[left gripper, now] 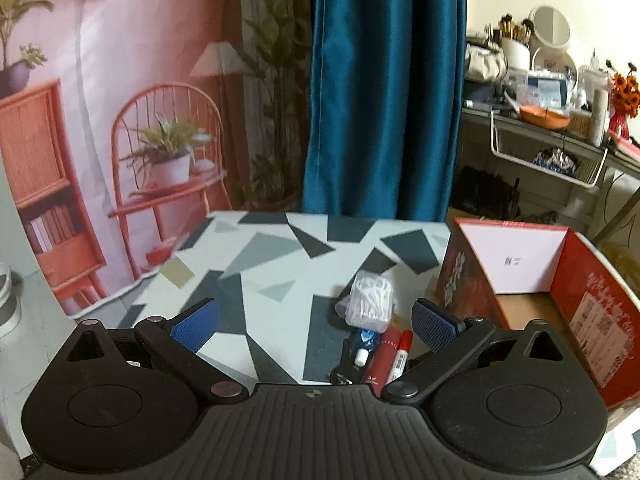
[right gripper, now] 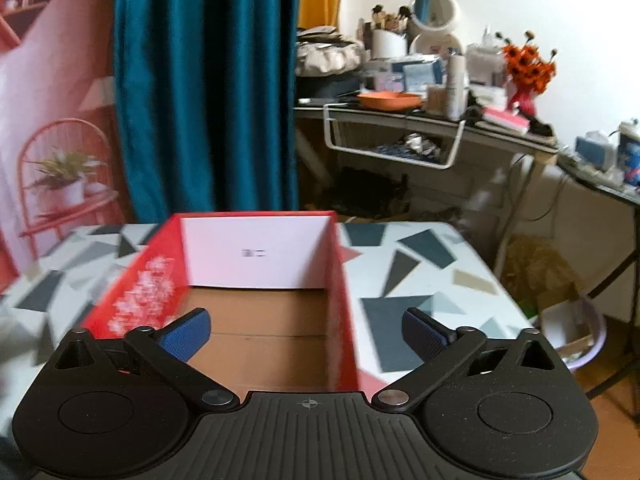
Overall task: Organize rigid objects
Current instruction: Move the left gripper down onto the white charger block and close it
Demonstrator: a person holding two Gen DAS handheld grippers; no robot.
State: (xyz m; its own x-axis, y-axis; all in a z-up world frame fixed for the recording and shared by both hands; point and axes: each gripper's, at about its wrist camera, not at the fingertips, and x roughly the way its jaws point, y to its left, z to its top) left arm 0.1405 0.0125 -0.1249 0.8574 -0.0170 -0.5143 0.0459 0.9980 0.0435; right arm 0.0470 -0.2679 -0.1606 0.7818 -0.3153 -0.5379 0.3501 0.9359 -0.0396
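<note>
In the left wrist view, a clear box of cotton swabs (left gripper: 369, 300), a blue-and-white correction tape (left gripper: 365, 342), a dark red tube (left gripper: 382, 356) and a red marker (left gripper: 401, 354) lie together on the patterned table (left gripper: 276, 256), just left of an open red cardboard box (left gripper: 576, 304). My left gripper (left gripper: 315, 322) is open and empty, above the table, with the items near its right finger. In the right wrist view, my right gripper (right gripper: 306, 334) is open and empty above the red box (right gripper: 264, 300), whose brown floor shows bare.
A teal curtain (left gripper: 384, 88) and a pink printed backdrop (left gripper: 100, 120) hang behind the table. A cluttered grey desk (right gripper: 432, 120) with a wire basket stands at the back right. A pale bin (right gripper: 576, 340) sits on the floor right of the table.
</note>
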